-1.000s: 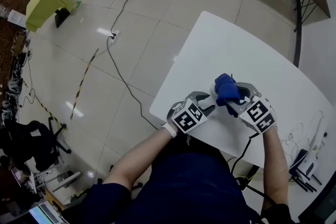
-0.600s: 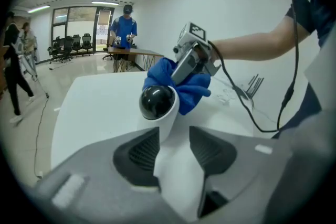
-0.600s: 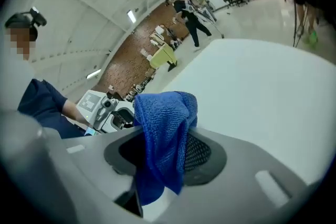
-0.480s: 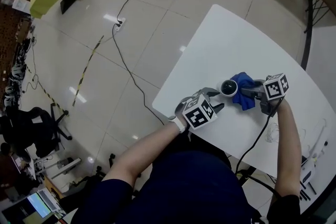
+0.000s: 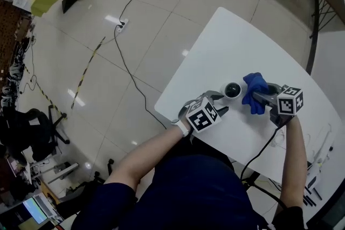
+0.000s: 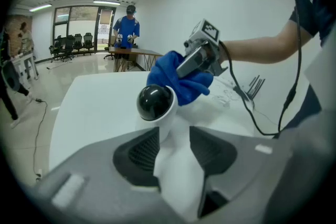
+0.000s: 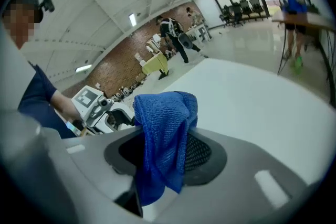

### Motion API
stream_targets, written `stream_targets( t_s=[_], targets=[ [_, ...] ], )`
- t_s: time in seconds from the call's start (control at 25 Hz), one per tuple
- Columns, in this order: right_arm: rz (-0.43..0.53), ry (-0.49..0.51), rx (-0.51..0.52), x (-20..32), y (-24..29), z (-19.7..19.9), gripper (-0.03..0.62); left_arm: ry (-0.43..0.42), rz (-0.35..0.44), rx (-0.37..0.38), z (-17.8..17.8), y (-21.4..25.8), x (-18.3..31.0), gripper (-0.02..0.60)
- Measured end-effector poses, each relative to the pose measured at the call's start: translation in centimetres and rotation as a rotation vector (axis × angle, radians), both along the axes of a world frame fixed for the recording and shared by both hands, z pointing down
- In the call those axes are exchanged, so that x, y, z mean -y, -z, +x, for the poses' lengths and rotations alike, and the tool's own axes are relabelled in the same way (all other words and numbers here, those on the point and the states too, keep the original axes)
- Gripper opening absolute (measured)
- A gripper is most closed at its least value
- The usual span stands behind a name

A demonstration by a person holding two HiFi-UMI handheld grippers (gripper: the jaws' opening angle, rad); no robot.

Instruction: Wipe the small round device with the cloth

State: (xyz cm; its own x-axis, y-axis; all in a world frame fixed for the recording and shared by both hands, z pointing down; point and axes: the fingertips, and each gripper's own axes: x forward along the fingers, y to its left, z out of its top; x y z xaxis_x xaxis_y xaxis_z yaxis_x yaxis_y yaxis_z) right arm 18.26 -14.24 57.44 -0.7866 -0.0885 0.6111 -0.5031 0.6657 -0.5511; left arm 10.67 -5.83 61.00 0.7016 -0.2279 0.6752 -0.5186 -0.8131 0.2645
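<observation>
Now L gripper (image 6: 172, 144) tight on round device (image 6: 155, 102); R gripper (image 7: 165, 153) tight on cloth (image 7: 167, 118)

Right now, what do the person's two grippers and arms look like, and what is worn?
Both the left gripper and the right gripper have light grey bodies with black ribbed pads, and each carries a white cube with black square markers. A black cable leaves the right one. The person wears a dark navy short-sleeved top.
</observation>
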Motion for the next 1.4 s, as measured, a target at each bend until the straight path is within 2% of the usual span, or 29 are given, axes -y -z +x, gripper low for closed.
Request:
stream_targets(
  t_s=[0.16, 0.28, 0.36, 0.44, 0.52, 0.68, 0.8, 0.96, 1.08, 1.28, 1.4],
  targets=[
    [0.344, 0.137, -0.139, -0.2, 6.1, -0.2, 0.178, 0.000, 0.013, -0.007, 0.5, 0.3, 0.1, 0.179],
    [0.598, 0.345, -0.268, -2.6, 8.1, -2.9, 0.178, -0.010, 0.020, -0.012, 0.7, 0.5, -0.3, 0.179],
    [0.715, 0.534, -0.379, -4.7, 7.6, -4.4, 0.178, -0.022, 0.026, -0.014, 1.0, 0.6, -0.6, 0.179],
    [0.743, 0.686, -0.448, -6.5, 6.1, -5.3, 0.178, -0.040, 0.034, -0.006, 1.3, 0.7, -1.0, 0.178],
    [0.705, 0.746, -0.452, -7.3, 5.1, -5.7, 0.178, -0.063, 0.048, 0.008, 1.4, 0.7, -1.2, 0.179],
    [0.573, 0.719, -0.389, -5.4, 5.1, -5.3, 0.178, -0.088, 0.069, 0.020, 1.7, 0.8, -1.3, 0.179],
    [0.374, 0.713, -0.310, -3.2, 4.7, -4.8, 0.176, -0.088, 0.061, 0.020, 1.8, 0.5, -0.9, 0.179],
    [0.074, 0.752, -0.231, -0.9, 4.0, -4.5, 0.176, -0.088, 0.038, 0.016, 1.8, 0.5, -0.7, 0.179],
    [-0.109, 0.775, -0.174, 0.3, 3.2, -4.6, 0.173, -0.075, 0.030, 0.014, 1.9, 0.5, -0.4, 0.179],
    [-0.267, 0.813, -0.154, 1.1, 0.2, -5.2, 0.172, -0.061, 0.022, 0.025, 1.8, 0.4, -0.5, 0.179],
    [-0.309, 0.824, -0.137, 1.9, -1.4, -5.1, 0.169, -0.045, 0.015, 0.036, 1.7, 0.5, -0.1, 0.179]
  ],
)
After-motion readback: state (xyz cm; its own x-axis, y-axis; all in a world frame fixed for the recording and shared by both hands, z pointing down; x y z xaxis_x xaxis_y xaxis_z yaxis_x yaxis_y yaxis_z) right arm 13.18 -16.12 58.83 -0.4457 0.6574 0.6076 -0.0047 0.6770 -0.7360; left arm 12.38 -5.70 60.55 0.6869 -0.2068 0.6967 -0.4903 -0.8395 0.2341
